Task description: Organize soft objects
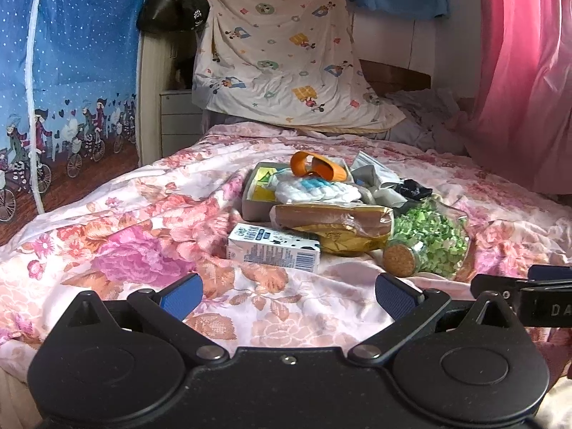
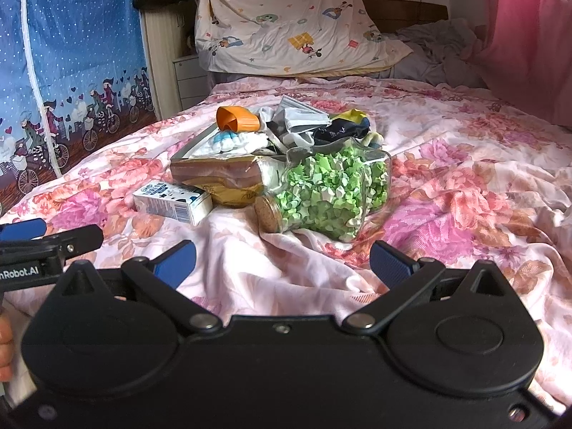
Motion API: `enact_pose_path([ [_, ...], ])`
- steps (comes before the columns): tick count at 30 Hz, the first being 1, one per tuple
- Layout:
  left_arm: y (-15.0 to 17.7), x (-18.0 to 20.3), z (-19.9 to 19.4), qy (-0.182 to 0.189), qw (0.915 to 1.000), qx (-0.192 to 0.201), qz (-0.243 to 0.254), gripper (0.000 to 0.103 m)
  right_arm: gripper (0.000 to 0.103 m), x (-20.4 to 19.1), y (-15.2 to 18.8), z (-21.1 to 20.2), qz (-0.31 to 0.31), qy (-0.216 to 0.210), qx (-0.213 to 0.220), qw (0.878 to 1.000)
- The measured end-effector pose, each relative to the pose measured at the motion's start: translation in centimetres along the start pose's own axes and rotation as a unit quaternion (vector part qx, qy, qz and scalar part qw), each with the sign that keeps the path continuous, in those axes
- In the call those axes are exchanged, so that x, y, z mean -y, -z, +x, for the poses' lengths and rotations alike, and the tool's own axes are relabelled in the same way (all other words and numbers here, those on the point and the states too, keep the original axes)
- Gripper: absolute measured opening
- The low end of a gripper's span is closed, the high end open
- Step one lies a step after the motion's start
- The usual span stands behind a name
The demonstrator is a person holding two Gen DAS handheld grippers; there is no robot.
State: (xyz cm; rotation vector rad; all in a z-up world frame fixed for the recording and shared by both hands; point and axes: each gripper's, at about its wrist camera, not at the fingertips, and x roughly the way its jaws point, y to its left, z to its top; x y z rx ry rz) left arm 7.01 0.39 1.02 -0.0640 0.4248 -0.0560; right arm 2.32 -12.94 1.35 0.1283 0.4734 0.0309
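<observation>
Left tool [image 1: 287, 295] held spread wide, nothing gripped, above floral bed [image 1: 143, 221]. Soft objects heap [image 2: 286, 132] piled mid-bed behind milk carton [image 2: 173, 202] and star jar [image 2: 332, 193]. Right tool [image 2: 282, 261] likewise spread, empty.

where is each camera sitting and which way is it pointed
Left wrist: on the left gripper, low over the floral bedspread, facing the pile; its open blue fingers show, with the right gripper at the right edge.
Right wrist: on the right gripper, same heading, closer to the star jar; its open fingers show, with the left gripper and fingertips of a hand at the left edge.
Shared: milk carton, jar, bread bag, orange strap, cartoon sheet.
</observation>
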Motion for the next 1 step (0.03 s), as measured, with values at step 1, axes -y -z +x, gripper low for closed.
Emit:
enact_pose_path([
  [1,0.01,0.04,0.03,0.001,1.0,-0.002,-0.001,0.102,0.102,-0.02,0.01,0.01,0.0,0.0,0.0,1.0],
])
